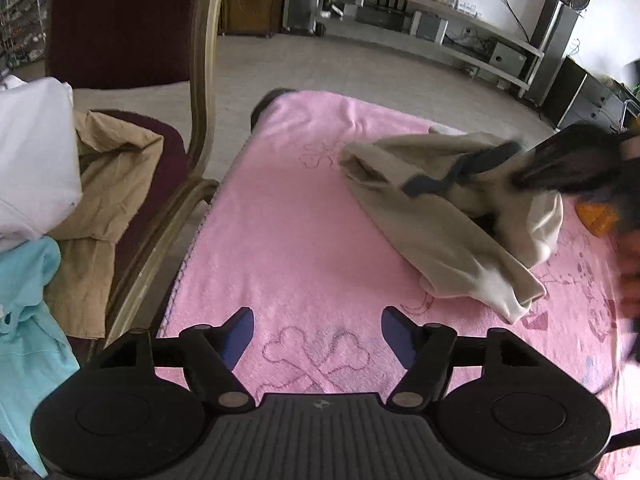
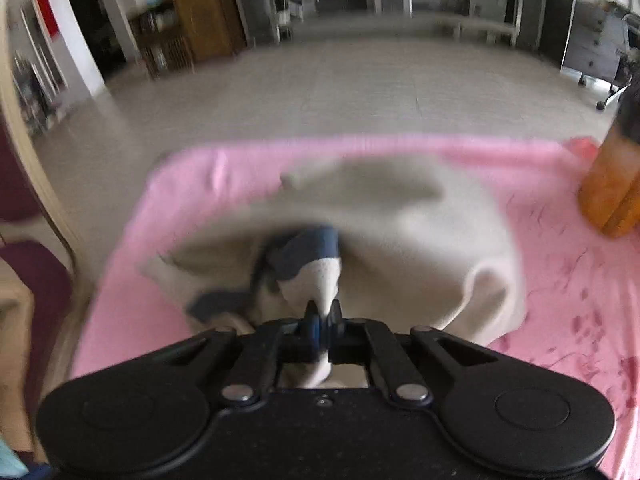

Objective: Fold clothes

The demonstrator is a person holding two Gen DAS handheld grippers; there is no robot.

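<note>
My right tool (image 2: 322, 316) pinches the beige garment (image 2: 400, 216) on the pink towel (image 2: 560, 280); my left tool (image 1: 318, 332) hangs wide, holding nothing.

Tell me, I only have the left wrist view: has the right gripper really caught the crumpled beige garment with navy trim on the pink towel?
Observer: Yes. In the right wrist view the right gripper is shut on a fold of the crumpled beige garment with navy trim, and cloth bunches between its fingers.
Operator: Which part did it catch?
Observer: A beige fold just below a band of the navy trim.
Operator: Anything near it on that side?
Observer: An amber bottle with a dark cap stands at the right edge of the pink terry towel, apart from the garment.
Operator: And my left gripper?
Observer: The left gripper is open over bare towel, with nothing between its blue-padded fingers.
</note>
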